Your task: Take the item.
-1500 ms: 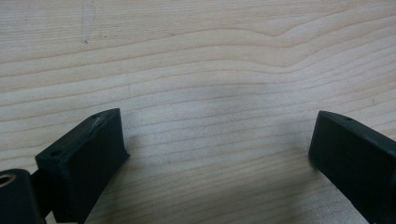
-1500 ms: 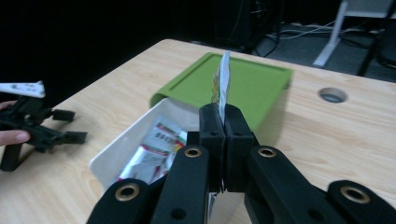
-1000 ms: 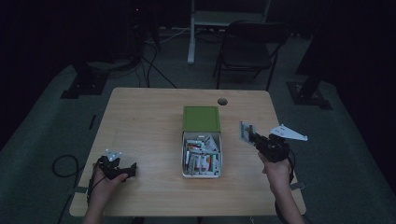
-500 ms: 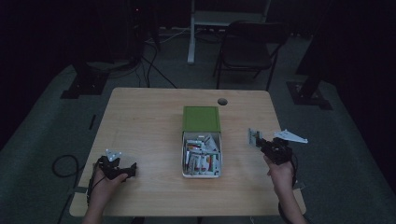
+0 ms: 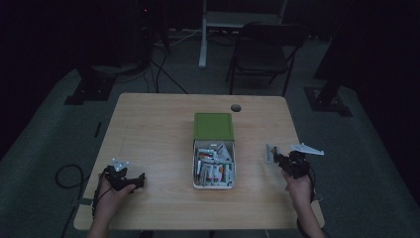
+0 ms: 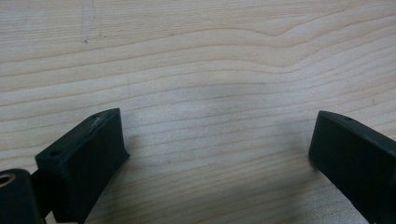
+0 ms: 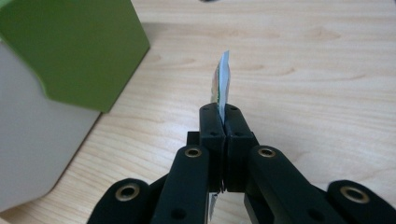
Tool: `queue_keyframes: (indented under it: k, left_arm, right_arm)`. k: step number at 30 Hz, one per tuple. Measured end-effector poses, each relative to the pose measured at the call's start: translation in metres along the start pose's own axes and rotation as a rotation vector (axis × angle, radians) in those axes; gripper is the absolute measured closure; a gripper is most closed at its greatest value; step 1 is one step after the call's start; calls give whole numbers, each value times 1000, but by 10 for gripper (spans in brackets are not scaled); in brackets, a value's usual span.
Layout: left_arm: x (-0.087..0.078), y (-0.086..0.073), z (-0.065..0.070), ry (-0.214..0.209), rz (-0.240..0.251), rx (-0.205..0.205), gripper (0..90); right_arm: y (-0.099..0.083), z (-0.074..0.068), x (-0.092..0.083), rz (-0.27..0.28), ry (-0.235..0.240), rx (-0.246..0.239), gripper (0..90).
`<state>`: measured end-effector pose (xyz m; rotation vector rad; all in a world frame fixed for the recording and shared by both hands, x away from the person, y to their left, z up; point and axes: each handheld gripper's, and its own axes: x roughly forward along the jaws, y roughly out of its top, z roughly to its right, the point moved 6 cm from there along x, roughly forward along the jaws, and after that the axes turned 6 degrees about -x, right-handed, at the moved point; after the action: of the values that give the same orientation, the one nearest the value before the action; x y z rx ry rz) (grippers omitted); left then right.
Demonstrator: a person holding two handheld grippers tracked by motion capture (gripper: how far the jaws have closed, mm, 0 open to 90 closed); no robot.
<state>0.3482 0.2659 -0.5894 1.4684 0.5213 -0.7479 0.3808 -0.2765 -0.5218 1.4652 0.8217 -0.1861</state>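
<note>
My right tool (image 7: 223, 122) is clenched on a thin flat packet (image 7: 222, 81), seen edge-on so I cannot read its print, beside the white box (image 5: 214, 185) with the green lid (image 5: 213, 126). My left tool (image 6: 217, 154) rests released on the bench (image 5: 153, 129).

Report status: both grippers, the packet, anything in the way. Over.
Right gripper shut on thin packet, just above the table. Left gripper open, empty, low over table. Open box left of packet; path clear.
</note>
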Motion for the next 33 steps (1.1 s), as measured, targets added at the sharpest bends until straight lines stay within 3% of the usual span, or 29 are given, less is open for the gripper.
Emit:
queue_keyframes:
  k: [9,26,33]
  left_arm:
    - [0,0,0,0,1,-2,39]
    - [0,0,0,-1,2,0,39]
    - [0,0,0,-1,2,0,39]
  right_arm:
    - [-12,7,11,-33,-7,28,890]
    - [-29,39,19,-93,-75,105,887]
    - [-32,53,25,-113,-108,144,814]
